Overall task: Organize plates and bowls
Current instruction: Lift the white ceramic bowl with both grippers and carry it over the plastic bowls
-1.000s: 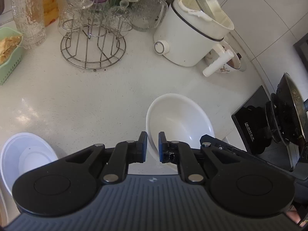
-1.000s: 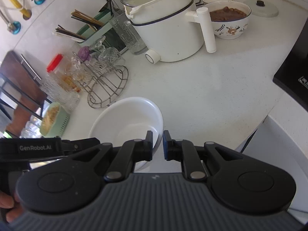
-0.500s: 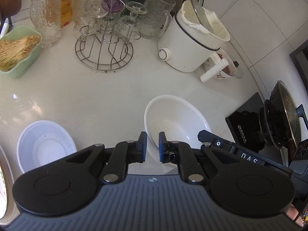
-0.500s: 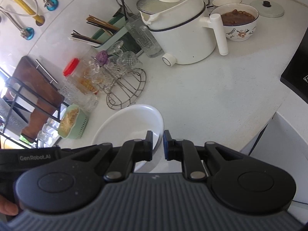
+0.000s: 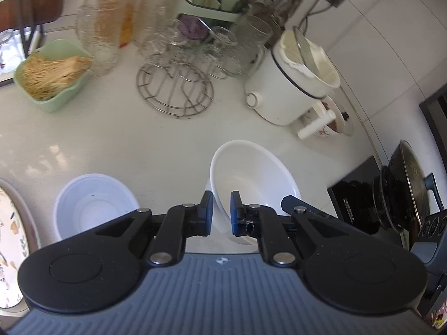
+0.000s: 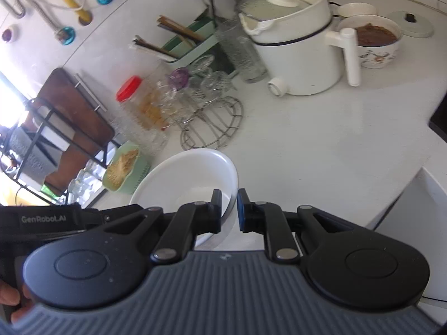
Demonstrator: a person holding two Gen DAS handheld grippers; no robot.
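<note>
A large white bowl (image 5: 251, 178) hangs tilted above the white counter, held from two sides. My left gripper (image 5: 221, 212) is shut on its near rim. In the right wrist view the same bowl (image 6: 192, 173) has its right rim pinched in my right gripper (image 6: 229, 209), which is shut on it. The left gripper's black body (image 6: 56, 217) shows at that view's left edge. A second white bowl (image 5: 95, 203) rests on the counter to the left, beside a patterned plate (image 5: 11, 237) at the frame edge.
Behind stand a white electric pot (image 5: 287, 89), a wire rack of glasses (image 5: 176, 89), a green dish of noodles (image 5: 50, 75) and a red-lidded jar (image 5: 120, 5). A patterned bowl of brown food (image 6: 374, 39) sits far right. A black cooktop with a pan (image 5: 402, 192) lies right.
Both grippers have risen and pulled back with the white bowl between them. The counter looks farther away, and the second bowl and patterned plate have come into the left wrist view.
</note>
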